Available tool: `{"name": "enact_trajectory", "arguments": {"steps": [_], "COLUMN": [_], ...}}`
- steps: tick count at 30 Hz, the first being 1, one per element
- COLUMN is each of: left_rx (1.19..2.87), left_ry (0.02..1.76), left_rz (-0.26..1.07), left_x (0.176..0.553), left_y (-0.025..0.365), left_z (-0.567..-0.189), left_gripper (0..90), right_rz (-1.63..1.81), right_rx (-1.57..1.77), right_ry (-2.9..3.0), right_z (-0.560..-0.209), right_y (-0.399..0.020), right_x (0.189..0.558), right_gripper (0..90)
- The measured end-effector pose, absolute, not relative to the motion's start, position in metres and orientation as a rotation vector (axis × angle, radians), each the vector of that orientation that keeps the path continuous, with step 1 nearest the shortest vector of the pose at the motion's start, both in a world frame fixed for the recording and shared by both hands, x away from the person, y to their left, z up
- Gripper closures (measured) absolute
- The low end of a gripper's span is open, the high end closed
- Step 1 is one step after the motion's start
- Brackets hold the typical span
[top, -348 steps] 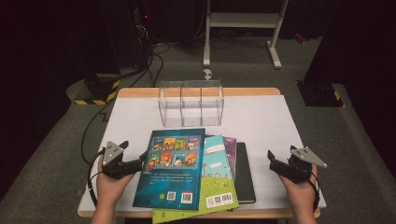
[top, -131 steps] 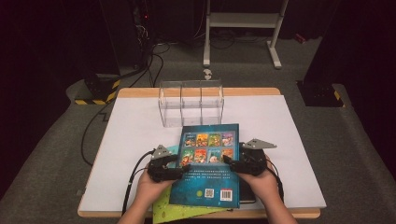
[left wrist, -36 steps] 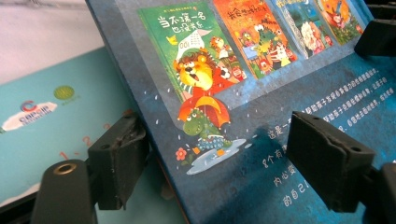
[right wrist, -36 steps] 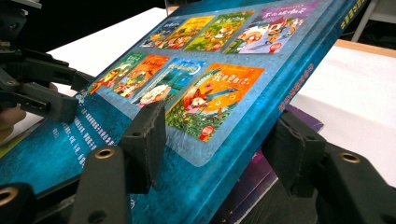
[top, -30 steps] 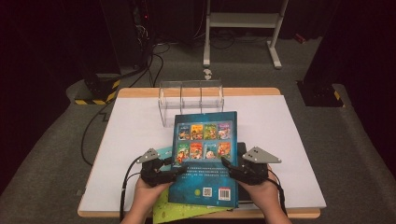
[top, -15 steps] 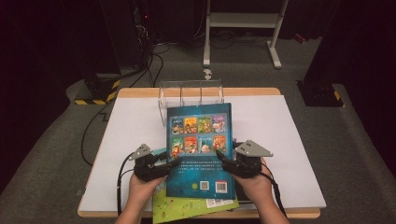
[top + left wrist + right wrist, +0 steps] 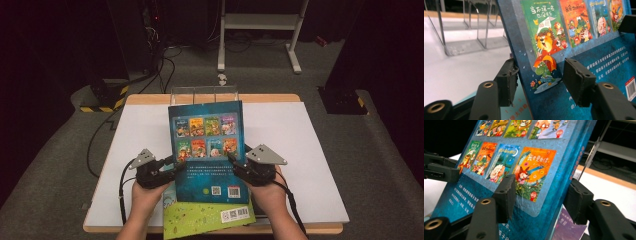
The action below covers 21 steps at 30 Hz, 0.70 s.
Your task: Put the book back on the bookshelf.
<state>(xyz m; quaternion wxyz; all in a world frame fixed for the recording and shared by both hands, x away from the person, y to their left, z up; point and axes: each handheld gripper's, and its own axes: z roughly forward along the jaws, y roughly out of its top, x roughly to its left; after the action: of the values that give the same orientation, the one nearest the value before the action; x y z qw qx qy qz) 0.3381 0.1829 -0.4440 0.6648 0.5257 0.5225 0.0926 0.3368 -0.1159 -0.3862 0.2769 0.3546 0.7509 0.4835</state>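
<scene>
A blue picture book [image 7: 207, 150] with its back cover up is tilted, its far edge raised toward the clear rack. My left gripper [image 7: 175, 167] grips its left edge and my right gripper [image 7: 235, 165] its right edge. In the left gripper view the book [image 7: 586, 37] runs slantwise between the jaws of the left gripper [image 7: 540, 77], one pad on the cover and one behind the edge. The right gripper view shows the book [image 7: 511, 157] held the same way by the right gripper [image 7: 541, 195]. Both pairs of jaws have just been closing on the book.
A green book [image 7: 200, 217] lies under the blue one at the near edge of the white table [image 7: 310, 150]; a purple cover [image 7: 569, 230] shows below too. A clear acrylic rack [image 7: 200, 94] with dividers stands at the table's far edge.
The blue book's far edge has risen and it stands steeper than a second ago. Both hands have lifted slightly and drawn toward the near edge with it.
</scene>
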Motion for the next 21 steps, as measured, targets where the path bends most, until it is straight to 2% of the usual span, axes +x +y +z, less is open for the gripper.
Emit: {"name": "enact_trajectory", "arguments": {"steps": [21], "left_rx": [1.139], "left_ry": [1.109], "left_rz": [0.355], "left_x": [0.334], "left_y": [0.188], "left_z": [-0.427], "left_gripper": [54.6], "right_rz": [1.331], "right_rx": [0.880], "right_ry": [1.906], "right_z": [-0.364], "right_y": [-0.104], "right_x": [0.328], "right_gripper": [53.5]}}
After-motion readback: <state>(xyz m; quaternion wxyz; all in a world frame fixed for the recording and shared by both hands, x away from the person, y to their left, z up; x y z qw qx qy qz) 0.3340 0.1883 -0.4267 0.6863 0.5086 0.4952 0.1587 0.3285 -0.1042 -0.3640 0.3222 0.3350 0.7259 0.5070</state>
